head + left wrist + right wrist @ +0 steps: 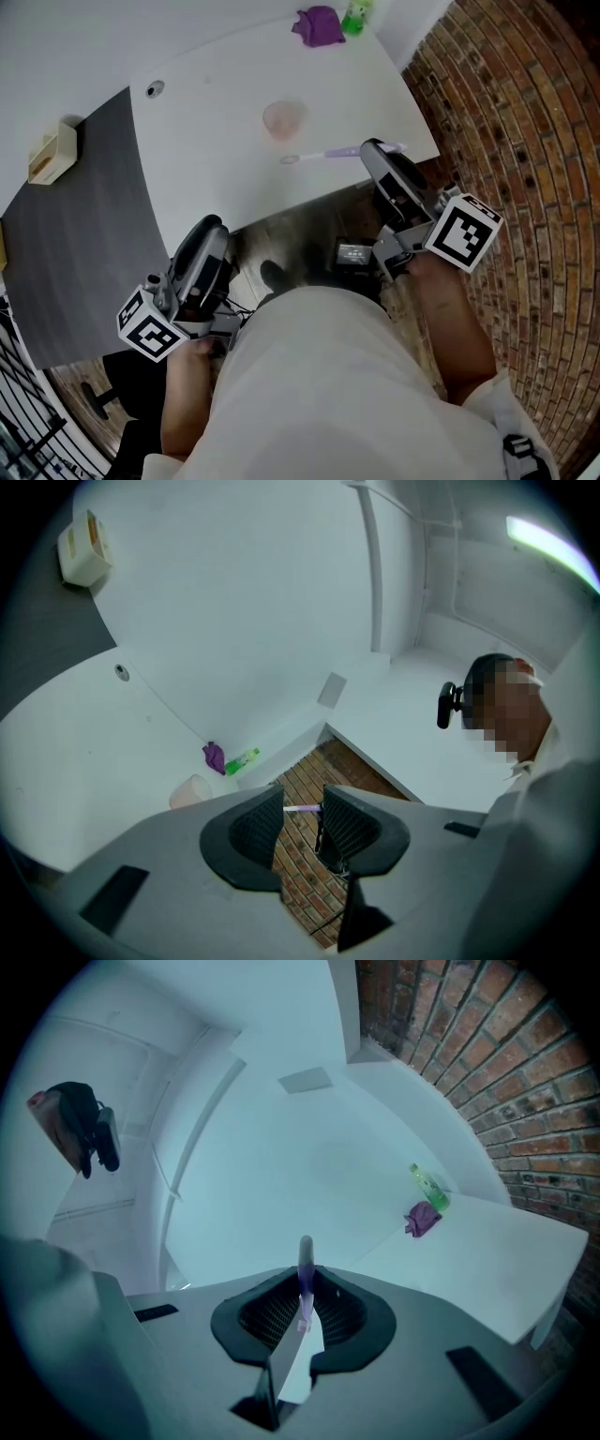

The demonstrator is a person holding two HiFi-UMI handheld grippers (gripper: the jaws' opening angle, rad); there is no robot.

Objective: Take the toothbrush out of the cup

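Note:
A translucent pink cup (283,119) stands upright on the white table (216,141), also in the left gripper view (192,790). The purple-and-white toothbrush (323,154) is outside the cup and held level just in front of it. My right gripper (370,148) is shut on its handle. In the right gripper view the toothbrush (305,1274) sticks up between the jaws of the right gripper (302,1302). My left gripper (214,230) hangs below the table's near edge. The left gripper (302,817) is open, with only brick floor and the distant toothbrush (302,809) showing through its gap.
A purple cloth (319,25) and a green bottle (355,17) sit at the table's far corner. A tan box (53,152) is on the wall to the left. Brick floor (525,141) lies to the right. A small dark device (354,253) lies under the table edge.

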